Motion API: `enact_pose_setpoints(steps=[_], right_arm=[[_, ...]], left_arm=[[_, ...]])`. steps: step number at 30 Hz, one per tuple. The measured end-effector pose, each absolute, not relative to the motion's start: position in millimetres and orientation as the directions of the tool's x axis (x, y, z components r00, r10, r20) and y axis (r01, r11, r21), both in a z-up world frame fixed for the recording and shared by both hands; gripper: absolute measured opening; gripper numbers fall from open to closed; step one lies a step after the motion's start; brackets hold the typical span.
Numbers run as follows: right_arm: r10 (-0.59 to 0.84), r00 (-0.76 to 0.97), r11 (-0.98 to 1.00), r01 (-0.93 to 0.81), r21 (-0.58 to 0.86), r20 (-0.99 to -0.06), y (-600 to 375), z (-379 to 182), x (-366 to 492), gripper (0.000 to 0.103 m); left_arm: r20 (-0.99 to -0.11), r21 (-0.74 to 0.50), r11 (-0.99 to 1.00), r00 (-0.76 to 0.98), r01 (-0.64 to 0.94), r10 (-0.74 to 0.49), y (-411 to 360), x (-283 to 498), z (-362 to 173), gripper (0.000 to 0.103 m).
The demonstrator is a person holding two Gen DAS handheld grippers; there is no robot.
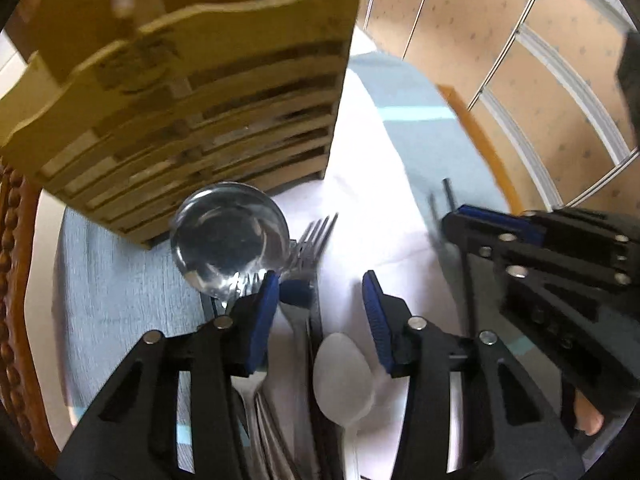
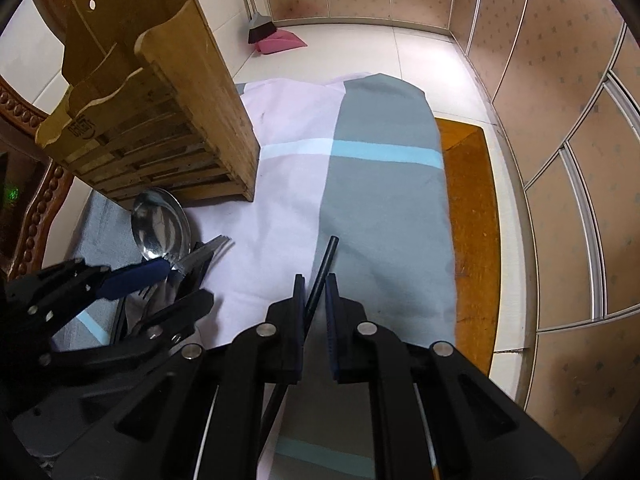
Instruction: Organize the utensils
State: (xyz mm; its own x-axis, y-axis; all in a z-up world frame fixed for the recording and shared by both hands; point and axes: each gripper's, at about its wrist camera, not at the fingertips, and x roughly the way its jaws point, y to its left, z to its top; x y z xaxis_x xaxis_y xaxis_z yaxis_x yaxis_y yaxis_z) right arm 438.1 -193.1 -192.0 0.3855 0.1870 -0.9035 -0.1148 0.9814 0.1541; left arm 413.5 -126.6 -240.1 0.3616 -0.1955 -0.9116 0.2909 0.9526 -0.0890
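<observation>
Firstly, left wrist view: left claw (image 1: pixel 320 312) half open over utensil pile, nothing gripped; white spoon (image 1: pixel 343 380) between jaws, ladle (image 1: pixel 230 236) and fork (image 1: pixel 312 240) just beyond, wooden holder (image 1: pixel 192 120) far left on cloth-covered bench (image 1: pixel 400 200).

Right wrist view: right claw (image 2: pixel 314 312) nearly closed, pinching black chopstick (image 2: pixel 320 280) above cloth; holder far left.

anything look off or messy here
Yes: the cutlery pile beside the wooden holder is a jumble, ladle, forks and a white spoon overlapping at odd angles on the cloth. Nothing looks spilled or broken.
</observation>
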Motion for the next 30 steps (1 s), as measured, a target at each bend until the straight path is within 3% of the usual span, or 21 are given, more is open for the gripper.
enact_pose_setpoints(steps=[4,7,9,11,19,23,30], right_arm=[[0.185,0.381,0.982,-0.111,0.153,-0.906,-197,-196,439,0.011],[0.182,0.382,0.982,-0.111,0.151,-0.906,-198,-197,440,0.01],[0.184,0.382,0.982,-0.112,0.152,-0.906,-197,-196,440,0.01],[0.187,0.383,0.982,-0.111,0.156,-0.905,-197,-195,439,0.01],[0.236,0.415,0.971,-0.127,0.2,-0.879,-199,-184,433,0.009],[0.297,0.482,0.955,-0.15,0.257,-0.824,-204,-156,423,0.007],[0.354,0.632,0.931,-0.165,0.327,-0.689,-216,-99,394,0.006]], left_arm=[[-0.926,-0.13,0.954,0.312,0.271,-0.215,-128,433,-249,0.045],[-0.926,-0.114,0.965,0.326,0.237,-0.19,-124,439,-249,0.019],[-0.923,-0.142,0.964,0.322,0.223,-0.21,-118,446,-251,0.018],[-0.924,-0.126,0.969,0.33,0.212,-0.192,-114,447,-251,0.007],[-0.861,-0.121,0.973,0.466,0.195,-0.201,-88,414,-196,0.006],[-0.806,-0.139,0.975,0.552,0.175,-0.214,-65,395,-160,0.002],[-0.716,-0.063,0.99,0.685,0.129,-0.135,-35,348,-104,0.002]])
